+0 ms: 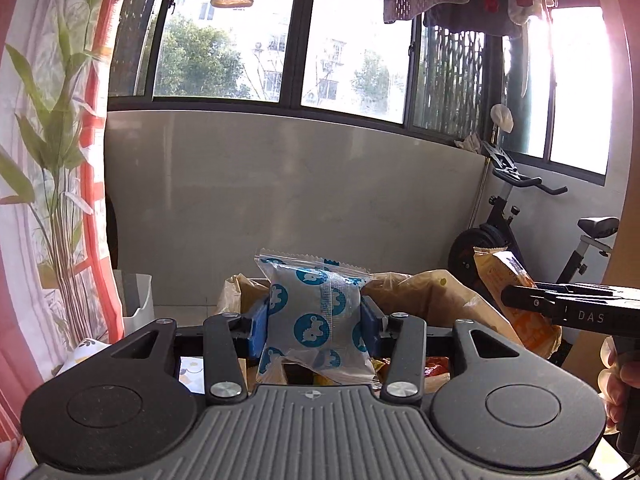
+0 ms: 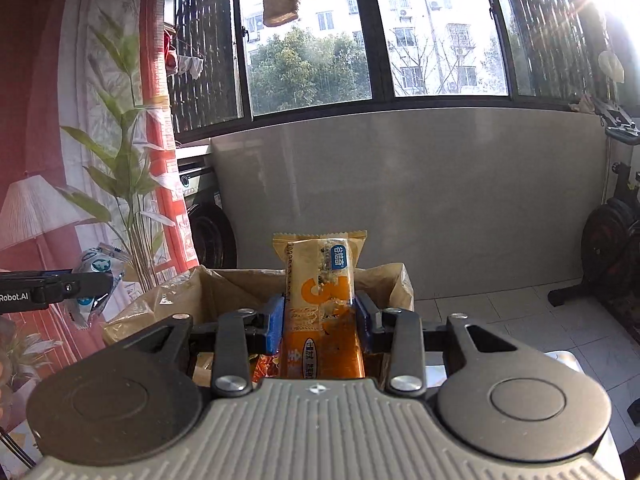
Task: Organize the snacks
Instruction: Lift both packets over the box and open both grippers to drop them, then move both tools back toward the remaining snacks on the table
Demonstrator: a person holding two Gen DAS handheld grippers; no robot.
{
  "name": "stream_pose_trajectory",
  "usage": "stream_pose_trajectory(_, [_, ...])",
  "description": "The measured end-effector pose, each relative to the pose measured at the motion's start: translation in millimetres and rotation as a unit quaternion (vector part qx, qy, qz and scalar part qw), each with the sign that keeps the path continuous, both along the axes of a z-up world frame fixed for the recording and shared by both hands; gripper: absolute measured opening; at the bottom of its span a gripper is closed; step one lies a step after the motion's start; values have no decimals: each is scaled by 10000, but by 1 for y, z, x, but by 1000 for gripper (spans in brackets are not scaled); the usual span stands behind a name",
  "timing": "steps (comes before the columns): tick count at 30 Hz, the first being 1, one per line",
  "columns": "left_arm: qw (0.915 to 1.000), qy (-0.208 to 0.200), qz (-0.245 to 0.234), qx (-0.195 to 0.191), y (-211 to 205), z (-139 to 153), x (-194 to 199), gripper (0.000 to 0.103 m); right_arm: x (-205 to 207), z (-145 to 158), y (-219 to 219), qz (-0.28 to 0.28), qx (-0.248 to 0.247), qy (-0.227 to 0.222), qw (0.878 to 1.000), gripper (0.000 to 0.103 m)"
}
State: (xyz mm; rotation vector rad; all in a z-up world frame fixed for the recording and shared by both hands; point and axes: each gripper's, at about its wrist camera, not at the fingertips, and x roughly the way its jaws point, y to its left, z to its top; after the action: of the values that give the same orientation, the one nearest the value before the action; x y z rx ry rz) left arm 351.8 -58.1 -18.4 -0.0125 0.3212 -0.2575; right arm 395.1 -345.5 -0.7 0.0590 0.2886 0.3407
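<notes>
My left gripper [image 1: 314, 322] is shut on a clear snack packet with blue round prints [image 1: 314, 312], held upright above a cardboard box lined with a brown bag [image 1: 432, 292]. My right gripper [image 2: 320, 320] is shut on a long orange and cream snack bar packet [image 2: 320, 300], held upright above the same box [image 2: 236, 292]. The right gripper also shows at the right of the left wrist view [image 1: 520, 300] with the orange packet [image 1: 504, 276]. The left gripper shows at the left of the right wrist view [image 2: 108, 284] with the blue packet [image 2: 96, 268]. More snacks [image 2: 266, 364] lie inside the box.
A grey wall and windows stand behind the box. A curtain [image 1: 92, 168] and a tall plant [image 2: 124, 168] are at the left. An exercise bike [image 1: 520, 216] stands at the right. A white bin [image 1: 138, 300] sits at the left on the floor.
</notes>
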Motion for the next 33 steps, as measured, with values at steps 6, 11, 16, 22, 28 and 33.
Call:
stream_pose_trajectory(6, [9991, 279, 169, 283, -12, -18, 59, 49, 55, -14, 13, -101, -404, 248, 9988, 38])
stream_pose_trajectory(11, [9994, 291, 118, 129, -15, -31, 77, 62, 71, -28, 14, -222, -289, 394, 9986, 48])
stream_pose_trajectory(16, [9993, 251, 27, 262, -5, -35, 64, 66, 56, -24, 4, -195, -183, 302, 9992, 61])
stream_pose_trajectory(22, [9978, 471, 469, -19, 25, -31, 33, 71, 17, -16, -8, -58, -73, 225, 9997, 61])
stream_pose_trajectory(28, [9979, 519, 397, -9, 43, -36, -7, 72, -27, -17, -12, 75, 171, 131, 9997, 61])
stream_pose_trajectory(33, [9981, 434, 422, 86, 59, -42, -36, 72, -63, -39, -10, 174, -222, 122, 9995, 61])
